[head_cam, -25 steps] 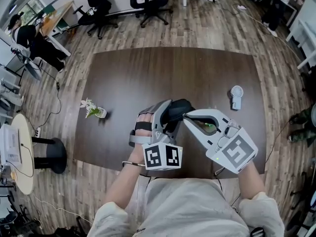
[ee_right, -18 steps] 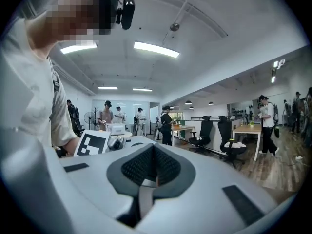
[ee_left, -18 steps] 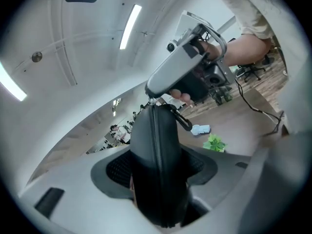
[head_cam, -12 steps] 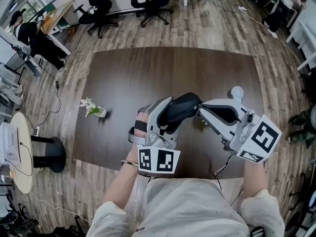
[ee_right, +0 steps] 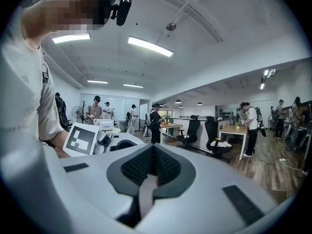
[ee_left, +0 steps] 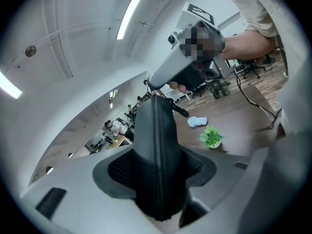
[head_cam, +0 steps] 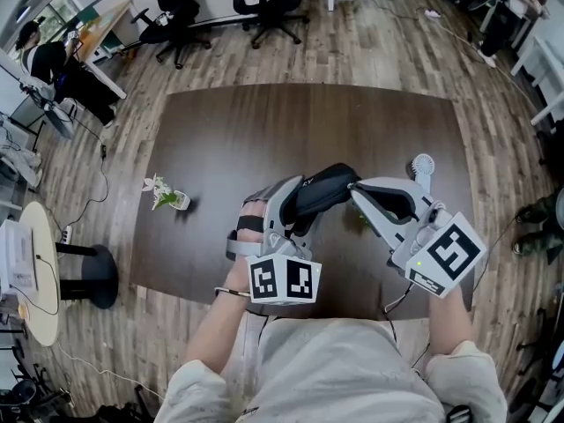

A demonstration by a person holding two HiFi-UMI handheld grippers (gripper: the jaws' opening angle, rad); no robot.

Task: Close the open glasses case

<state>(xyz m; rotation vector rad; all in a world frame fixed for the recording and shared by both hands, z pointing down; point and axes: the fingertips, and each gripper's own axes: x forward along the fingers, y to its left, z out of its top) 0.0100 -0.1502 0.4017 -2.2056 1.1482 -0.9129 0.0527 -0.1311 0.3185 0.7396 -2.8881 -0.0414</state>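
Note:
The black zip-up glasses case [head_cam: 324, 190] is off the brown table [head_cam: 229, 130], clamped between the pads of my left gripper [head_cam: 298, 205]. Those jaws have just been closing a little on it. In the left gripper view the case [ee_left: 158, 155] stands up between the pads of the left gripper [ee_left: 159, 182], its zip seam facing the camera and looking closed along the stretch I see. My right gripper [head_cam: 357, 188] is shut, its tip [ee_left: 155, 87] right at the case's far end beside the small black zip pull [ee_left: 179, 111]. In its own view the right gripper [ee_right: 153, 162] shows nothing between the pads.
A small white fan [head_cam: 422, 173] lies on the table at the right. A tiny potted flower [head_cam: 166, 196] stands at the left, and a small green plant [ee_left: 211, 136] sits under the right gripper. Office chairs and desks ring the table.
The right gripper has swung from low near my body out to the right and up, its tip staying by the case. The case now stretches further right.

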